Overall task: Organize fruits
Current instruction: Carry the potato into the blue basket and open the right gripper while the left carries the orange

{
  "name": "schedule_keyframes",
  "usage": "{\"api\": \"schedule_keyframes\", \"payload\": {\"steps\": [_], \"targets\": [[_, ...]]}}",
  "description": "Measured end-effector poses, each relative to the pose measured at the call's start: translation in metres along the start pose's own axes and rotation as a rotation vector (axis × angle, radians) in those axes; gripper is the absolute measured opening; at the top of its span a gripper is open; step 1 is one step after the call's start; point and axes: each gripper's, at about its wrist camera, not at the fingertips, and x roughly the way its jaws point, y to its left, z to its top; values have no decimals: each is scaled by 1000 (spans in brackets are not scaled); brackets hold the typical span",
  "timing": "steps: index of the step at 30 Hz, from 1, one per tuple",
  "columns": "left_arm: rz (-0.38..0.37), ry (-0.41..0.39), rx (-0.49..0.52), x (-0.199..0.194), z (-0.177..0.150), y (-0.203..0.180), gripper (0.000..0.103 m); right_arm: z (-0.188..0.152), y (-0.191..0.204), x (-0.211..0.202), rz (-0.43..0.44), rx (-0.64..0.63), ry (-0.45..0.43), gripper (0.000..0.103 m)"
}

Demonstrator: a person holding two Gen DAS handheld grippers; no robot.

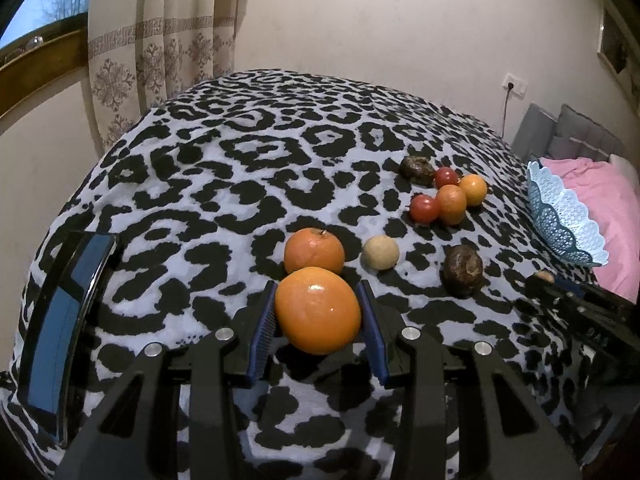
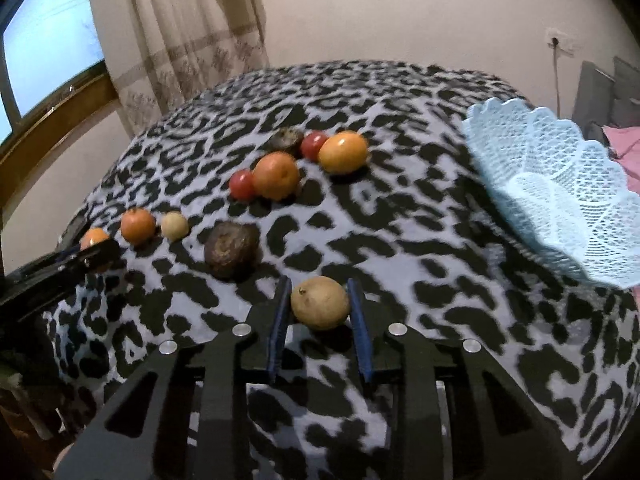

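Observation:
My left gripper [image 1: 318, 312] is shut on a large orange [image 1: 318, 310], both blue pads against its sides, just above the leopard-print cloth [image 1: 240, 168]. A second orange [image 1: 314, 250] lies right behind it, a small tan fruit [image 1: 380, 252] to its right. My right gripper [image 2: 319, 304] has a tan round fruit [image 2: 320, 302] between its pads, which touch or nearly touch it. The light-blue lace basket [image 2: 560, 196] sits at the right, also in the left wrist view [image 1: 564, 220]. The left gripper also shows in the right wrist view [image 2: 80, 258].
A dark brown fruit [image 2: 232, 250] lies left of my right gripper. A cluster of two oranges [image 2: 276, 176], two red tomatoes [image 2: 242, 185] and a dark fruit [image 2: 286, 138] lies further back. A black phone [image 1: 68, 320] stands at the left. A pink bed [image 1: 600, 208] is beyond the basket.

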Motion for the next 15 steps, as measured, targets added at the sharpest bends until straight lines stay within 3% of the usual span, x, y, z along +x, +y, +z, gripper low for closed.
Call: {"api": "schedule_keyframes", "payload": {"steps": [15], "targets": [[-13, -17, 67, -9, 7, -39, 40, 18, -104, -56, -149, 191, -173, 29]]}}
